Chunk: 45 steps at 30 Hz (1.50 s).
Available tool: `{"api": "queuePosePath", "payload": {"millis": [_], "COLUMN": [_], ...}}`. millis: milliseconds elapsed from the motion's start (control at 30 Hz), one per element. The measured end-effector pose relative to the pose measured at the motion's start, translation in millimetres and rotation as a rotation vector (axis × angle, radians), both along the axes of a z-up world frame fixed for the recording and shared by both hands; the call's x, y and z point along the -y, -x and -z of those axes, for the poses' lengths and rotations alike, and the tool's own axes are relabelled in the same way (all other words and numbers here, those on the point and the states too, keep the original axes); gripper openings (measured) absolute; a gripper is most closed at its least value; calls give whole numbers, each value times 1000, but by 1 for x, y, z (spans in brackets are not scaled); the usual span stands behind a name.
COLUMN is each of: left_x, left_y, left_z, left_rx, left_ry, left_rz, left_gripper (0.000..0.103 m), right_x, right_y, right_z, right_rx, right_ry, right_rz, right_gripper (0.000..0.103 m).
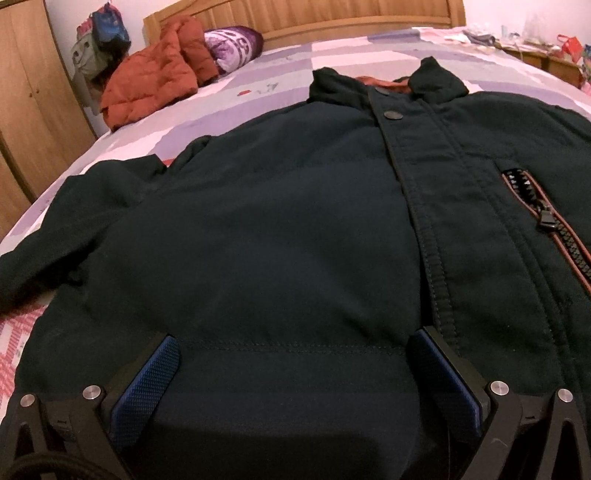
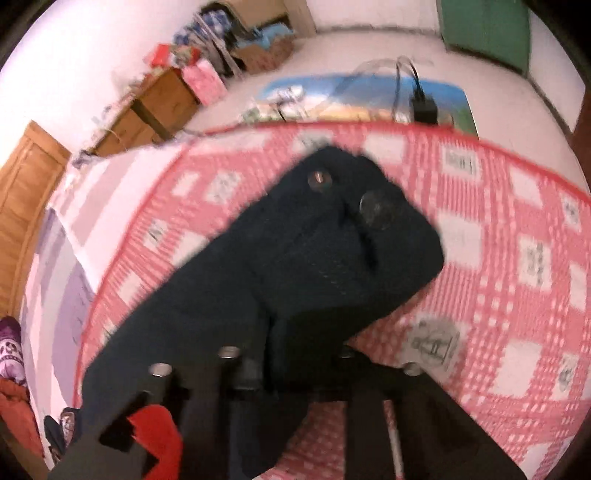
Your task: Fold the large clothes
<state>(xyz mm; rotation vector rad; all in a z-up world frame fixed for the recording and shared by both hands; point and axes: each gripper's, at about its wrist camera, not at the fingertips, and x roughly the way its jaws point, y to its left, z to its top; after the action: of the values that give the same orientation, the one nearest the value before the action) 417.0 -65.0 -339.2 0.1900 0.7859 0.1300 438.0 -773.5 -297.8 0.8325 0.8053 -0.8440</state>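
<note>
Dark navy padded jacket [image 1: 280, 206] flat on bed, snaps done up; left gripper [image 1: 291, 373] jaws wide, empty; right gripper [image 2: 295, 369] clamped on jacket's sleeve cuff [image 2: 332, 236].

Both views were lit by dim, warm indoor light with a pink-magenta cast on the walls and bedding; its source could not be told. The left wrist view was fairly sharp, though the dark jacket [image 1: 295, 221] swallowed detail and showed only soft shadows in its folds. Fisheye distortion bowed the headboard [image 1: 314, 18] and the wardrobe [image 1: 33, 103] at far left. The right wrist view was smeared by motion blur: the checked bedcover [image 2: 498, 258] and the sleeve [image 2: 314, 266] lost their edges, and black vignetting filled the corners.
</note>
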Motion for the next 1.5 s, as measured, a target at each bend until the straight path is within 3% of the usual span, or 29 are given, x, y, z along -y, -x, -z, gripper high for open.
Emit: {"api": "queuePosePath", "payload": {"millis": [167, 300, 500, 667, 800, 1000, 1067, 1133, 1200, 1333, 1500], "left_x": [0, -1, 0, 0, -6, -82, -107, -129, -135, -116, -119], "left_y": [0, 0, 0, 0, -4, 17, 19, 14, 13, 15, 13], "left_z": [0, 0, -1, -1, -10, -51, -39, -6, -2, 1, 2], "left_rx": [0, 2, 6, 4, -32, 72, 48, -67, -53, -25, -27], "left_ry": [1, -1, -3, -1, 39, -4, -32, -18, 27, -73, -36], "left_rz": [0, -1, -2, -2, 10, -82, -116, -145, -160, -163, -163], "left_gripper": [103, 103, 103, 103, 102, 102, 102, 103, 103, 103, 103], "right_x": [-4, -49, -160, -287, -406, -556, -598, -632, -654, -672, -679], "right_y": [-9, -34, -78, -115, -142, -148, -140, -133, -130, -132, -137], "right_z": [-39, -87, -165, -191, -163, -89, -65, -45, -27, -1, 20], "right_rx": [3, -63, 0, 127, 168, 111, 92, 82, 61, 7, -46], "right_ry": [120, 382, 742, 889, 865, 832, 862, 854, 850, 859, 851], "right_rz": [-11, -138, -371, -669, -905, -1217, -1305, -1361, -1394, -1418, -1412], "right_gripper": [9, 9, 9, 9, 9, 9, 9, 9, 9, 9, 9]}}
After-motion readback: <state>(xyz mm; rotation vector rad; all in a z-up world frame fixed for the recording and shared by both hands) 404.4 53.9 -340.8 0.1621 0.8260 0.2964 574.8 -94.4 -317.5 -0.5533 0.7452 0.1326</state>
